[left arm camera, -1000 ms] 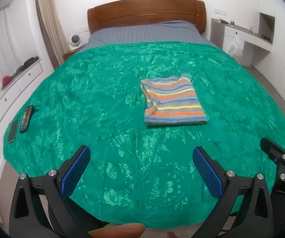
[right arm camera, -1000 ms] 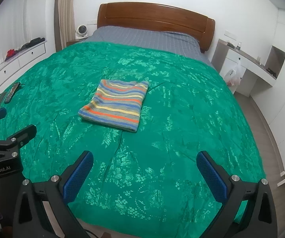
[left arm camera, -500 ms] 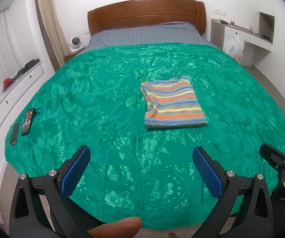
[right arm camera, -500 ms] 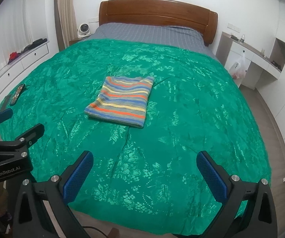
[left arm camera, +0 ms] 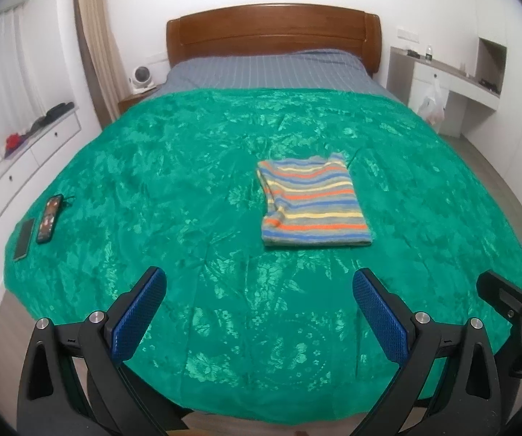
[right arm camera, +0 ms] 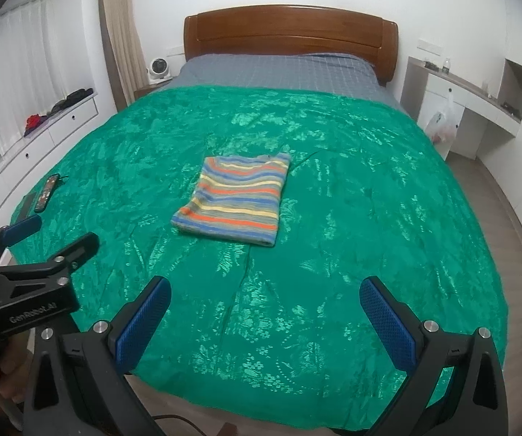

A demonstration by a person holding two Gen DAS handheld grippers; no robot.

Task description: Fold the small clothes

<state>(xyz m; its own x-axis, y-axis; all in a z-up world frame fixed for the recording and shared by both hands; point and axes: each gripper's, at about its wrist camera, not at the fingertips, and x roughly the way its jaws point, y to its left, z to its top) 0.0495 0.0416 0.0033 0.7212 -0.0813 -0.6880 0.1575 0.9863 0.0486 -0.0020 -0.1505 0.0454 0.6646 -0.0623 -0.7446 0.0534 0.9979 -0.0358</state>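
A striped garment (left arm camera: 312, 201), folded into a neat rectangle, lies flat on the green bedspread (left arm camera: 188, 189) near the middle of the bed; it also shows in the right wrist view (right arm camera: 237, 200). My left gripper (left arm camera: 259, 312) is open and empty, held back over the foot of the bed, well short of the garment. My right gripper (right arm camera: 264, 318) is open and empty, also near the foot edge. The left gripper (right arm camera: 39, 250) shows at the left of the right wrist view, and the right gripper (left arm camera: 508, 287) at the right edge of the left wrist view.
Two phones (left arm camera: 37, 223) lie at the bed's left edge. A wooden headboard (left arm camera: 272, 32) and grey sheet (left arm camera: 268, 71) are at the far end. White drawers (left arm camera: 24, 160) stand left, a desk with a hanging bag (left arm camera: 432, 107) right.
Both grippers have drawn back and risen from the bed, so the folded garment looks farther away. The garment itself has not moved.
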